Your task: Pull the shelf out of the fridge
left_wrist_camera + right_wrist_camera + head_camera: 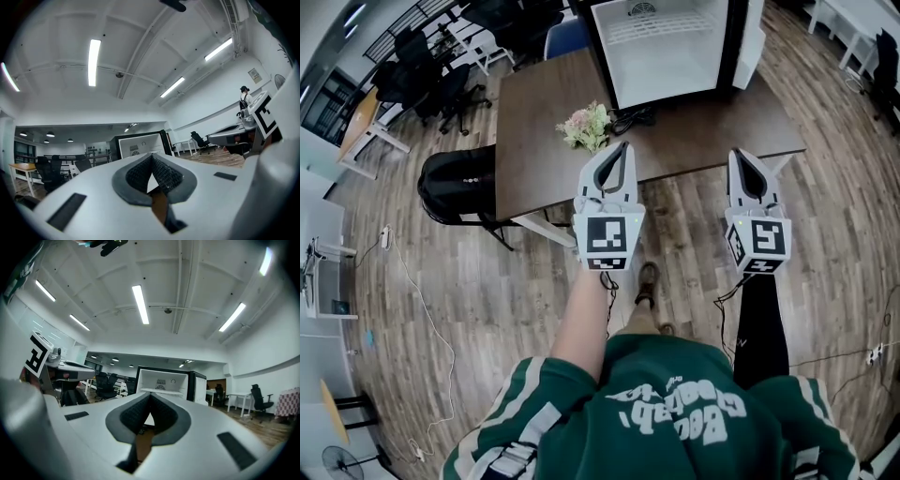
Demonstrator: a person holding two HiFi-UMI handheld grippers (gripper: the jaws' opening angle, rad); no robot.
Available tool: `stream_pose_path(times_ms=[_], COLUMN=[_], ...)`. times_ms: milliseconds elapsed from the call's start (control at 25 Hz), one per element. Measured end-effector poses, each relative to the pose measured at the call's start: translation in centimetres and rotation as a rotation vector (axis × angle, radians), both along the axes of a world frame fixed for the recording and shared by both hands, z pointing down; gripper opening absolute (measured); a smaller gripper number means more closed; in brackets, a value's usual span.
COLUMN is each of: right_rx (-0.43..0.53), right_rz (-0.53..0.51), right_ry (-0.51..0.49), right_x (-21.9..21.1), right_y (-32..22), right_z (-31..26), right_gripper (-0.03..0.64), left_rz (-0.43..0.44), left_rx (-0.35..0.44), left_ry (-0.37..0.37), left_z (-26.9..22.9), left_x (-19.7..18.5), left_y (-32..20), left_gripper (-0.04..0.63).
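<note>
A small black fridge (667,47) stands open on the far side of a dark wooden table (534,122); its white inside holds a wire shelf (661,28) near the top. The fridge (138,146) (164,383) also shows far off in both gripper views. My left gripper (623,145) is held over the table's near edge, jaws together and empty. My right gripper (741,156) hovers to the right of it, also shut with nothing in it. Both are well short of the fridge.
A bunch of pale flowers (586,127) lies on the table beside a black cable (633,117). A black backpack (455,183) sits on a chair at the table's left. The fridge door (750,42) hangs open at the right. Office chairs (441,84) stand at the back left.
</note>
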State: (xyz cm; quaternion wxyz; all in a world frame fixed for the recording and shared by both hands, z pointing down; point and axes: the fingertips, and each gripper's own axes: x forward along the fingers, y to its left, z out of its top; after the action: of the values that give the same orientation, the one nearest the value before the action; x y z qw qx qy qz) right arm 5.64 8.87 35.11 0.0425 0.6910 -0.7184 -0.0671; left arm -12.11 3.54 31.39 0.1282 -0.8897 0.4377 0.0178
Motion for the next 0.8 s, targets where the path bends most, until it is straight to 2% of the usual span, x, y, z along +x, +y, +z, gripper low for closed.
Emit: stream_pose_path(times_ms=[800], right_rx=[0.020], right_rz=[0.021], right_ry=[0.032], right_x=[1.7], right_y=[-17.0], right_z=[-2.1], right_gripper=[0.009], left_rz=[0.028], left_rx=[0.021], left_ry=[-0.013], left_z=[-1.5], left_x=[2.6], left_y=[-17.5], left_gripper=[0.017])
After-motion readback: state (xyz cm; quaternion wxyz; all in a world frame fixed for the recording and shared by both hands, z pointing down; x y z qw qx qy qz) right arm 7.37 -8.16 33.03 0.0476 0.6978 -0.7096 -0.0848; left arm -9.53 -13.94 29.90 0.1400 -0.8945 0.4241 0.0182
